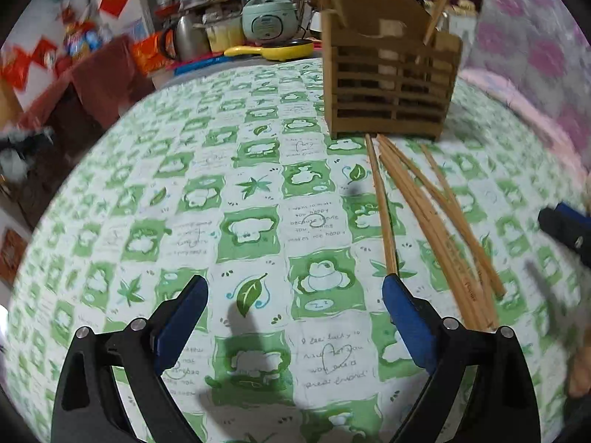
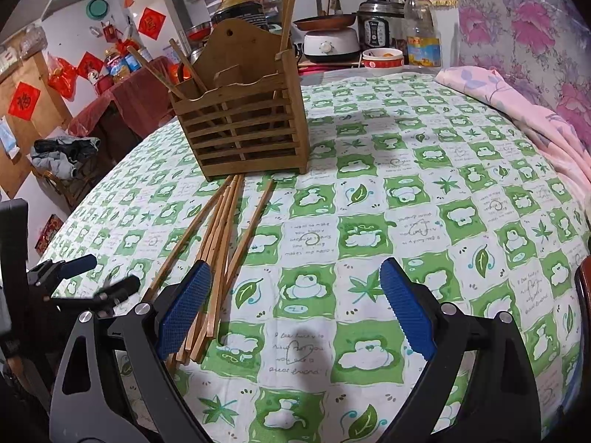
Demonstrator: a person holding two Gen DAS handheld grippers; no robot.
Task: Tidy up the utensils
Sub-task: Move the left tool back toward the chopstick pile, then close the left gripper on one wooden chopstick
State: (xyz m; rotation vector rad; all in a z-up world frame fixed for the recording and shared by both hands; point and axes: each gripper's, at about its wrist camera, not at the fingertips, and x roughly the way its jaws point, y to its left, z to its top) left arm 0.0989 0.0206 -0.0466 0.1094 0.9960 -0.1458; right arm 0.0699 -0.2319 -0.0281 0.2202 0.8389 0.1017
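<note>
A slatted wooden utensil holder (image 1: 391,77) stands on the green-and-white tablecloth (image 1: 258,192), with a few chopsticks upright in it. Several loose wooden chopsticks (image 1: 432,217) lie fanned out in front of it. My left gripper (image 1: 295,302) is open and empty above the cloth, just left of the chopsticks. In the right wrist view the holder (image 2: 240,118) is at the upper left and the loose chopsticks (image 2: 218,243) run down to my left pad. My right gripper (image 2: 295,295) is open and empty, just right of them. The left gripper (image 2: 96,277) shows at the left edge.
A pink flowered cloth (image 2: 517,110) lies on the table's far right. Beyond the far edge stand rice cookers (image 2: 376,26), a bowl (image 2: 382,59), bottles (image 2: 421,29) and a yellow pan (image 1: 273,51). The right gripper's tip (image 1: 565,229) shows at the left view's right edge.
</note>
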